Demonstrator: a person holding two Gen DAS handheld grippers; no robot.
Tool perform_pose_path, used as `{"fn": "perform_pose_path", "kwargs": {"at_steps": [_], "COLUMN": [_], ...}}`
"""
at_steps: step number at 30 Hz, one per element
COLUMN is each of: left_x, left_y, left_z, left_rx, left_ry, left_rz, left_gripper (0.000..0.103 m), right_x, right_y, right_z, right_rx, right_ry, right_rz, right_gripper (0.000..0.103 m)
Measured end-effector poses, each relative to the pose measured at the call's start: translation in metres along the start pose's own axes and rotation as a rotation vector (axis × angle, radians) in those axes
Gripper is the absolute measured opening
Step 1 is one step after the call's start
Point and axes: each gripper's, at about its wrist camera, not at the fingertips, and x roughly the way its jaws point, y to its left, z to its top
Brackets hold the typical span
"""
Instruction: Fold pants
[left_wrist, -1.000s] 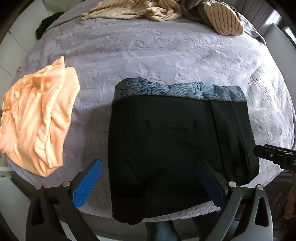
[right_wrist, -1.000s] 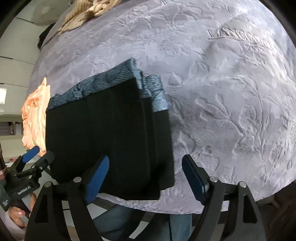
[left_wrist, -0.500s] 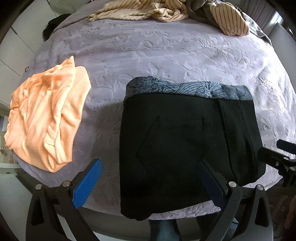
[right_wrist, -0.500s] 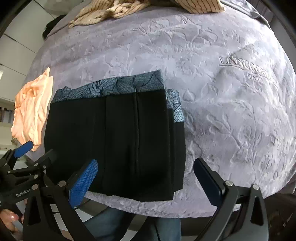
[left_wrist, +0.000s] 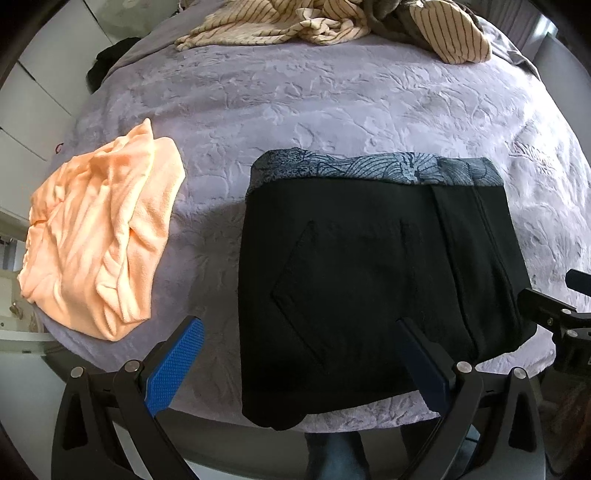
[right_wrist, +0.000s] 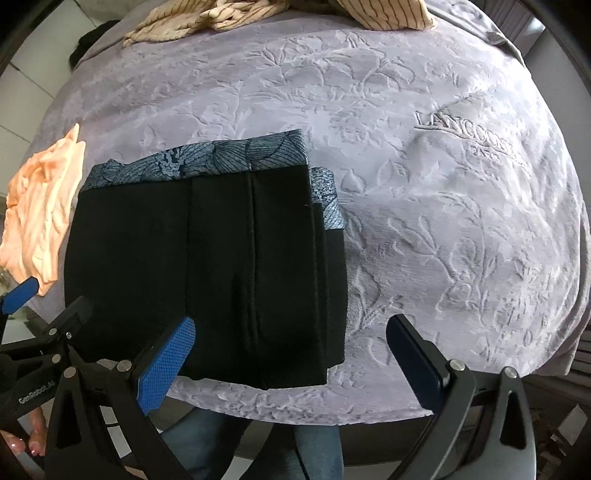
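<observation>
pants (left_wrist: 373, 280) — soft, limp, light | take hold at near edge, between fingers | left gripper (left_wrist: 295, 365) and right gripper (right_wrist: 291, 363) — both spread wide, empty

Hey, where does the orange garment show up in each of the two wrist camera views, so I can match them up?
Left wrist view: the orange garment lies crumpled at left of centre on the purple bedspread, apart from the folded black pants.
Right wrist view: the orange garment sits at the far left edge, partly cut off.
Shared landmark: the pants' blue patterned waistband.
</observation>
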Motion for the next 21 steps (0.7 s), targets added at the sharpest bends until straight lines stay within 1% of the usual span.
{"fn": "perform_pose_path", "kwargs": {"at_steps": [21], "left_x": [-0.0034], "left_y": [-0.0041], "left_z": [-0.0033], "left_rx": [0.004], "left_ry": [-0.005], "left_rz": [0.004], "left_gripper": [0.103], "right_x": [-0.003], "right_y": [0.0004], "right_z": [-0.0042], "right_rx": [-0.006], "right_ry": [-0.006], "right_rz": [-0.017], "right_gripper": [0.103]}}
